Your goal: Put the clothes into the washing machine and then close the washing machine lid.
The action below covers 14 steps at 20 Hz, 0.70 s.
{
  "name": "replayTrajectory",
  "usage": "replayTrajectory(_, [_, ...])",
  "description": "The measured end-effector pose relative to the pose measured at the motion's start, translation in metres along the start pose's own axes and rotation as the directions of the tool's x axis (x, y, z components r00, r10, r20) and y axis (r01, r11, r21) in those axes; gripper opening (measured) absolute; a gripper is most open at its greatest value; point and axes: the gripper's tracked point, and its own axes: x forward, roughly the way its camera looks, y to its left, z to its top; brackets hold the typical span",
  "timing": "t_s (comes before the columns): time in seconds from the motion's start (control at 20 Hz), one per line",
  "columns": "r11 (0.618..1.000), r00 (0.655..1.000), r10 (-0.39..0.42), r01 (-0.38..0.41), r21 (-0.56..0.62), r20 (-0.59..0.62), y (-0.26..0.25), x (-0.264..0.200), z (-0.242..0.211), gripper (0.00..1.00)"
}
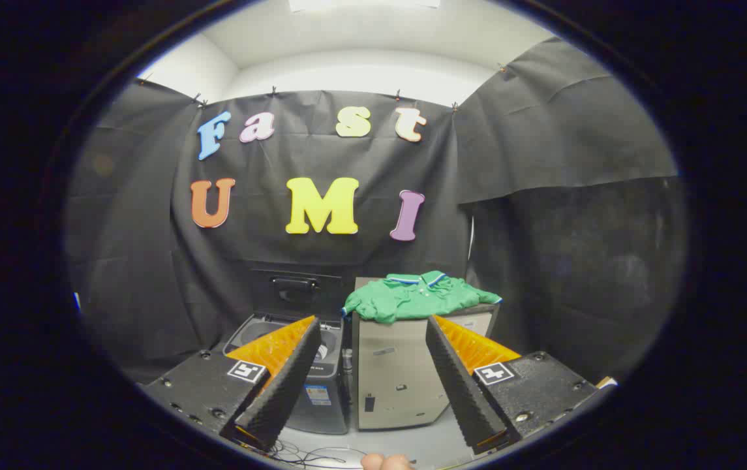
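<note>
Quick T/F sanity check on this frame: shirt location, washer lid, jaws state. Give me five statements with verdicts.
1. The green polo shirt lies on top of the beige box-shaped cabinet. True.
2. The dark top-loading washing machine has its lid shut. False: the lid stands raised behind the open tub.
3. The gripper has its jaws closed on the shirt. False: they are spread apart, holding nothing, with the shirt beyond them.
4. The washing machine stands directly beside the cabinet. True.
5. The shirt is already in the tub. False: it is on the cabinet.

Green shirt (420, 297), blue-white striped collar; beige cabinet (399, 372)
</note>
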Motion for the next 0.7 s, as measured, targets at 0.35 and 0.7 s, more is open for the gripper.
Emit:
replayTrajectory(0.35, [1.000,1.000,0.000,0.000,-0.020,0.023,0.002,0.002,0.007,1.00])
replayTrajectory(0.7, [1.000,0.999,-0.006,0.007,-0.021,0.044,0.003,0.000,0.018,1.00])
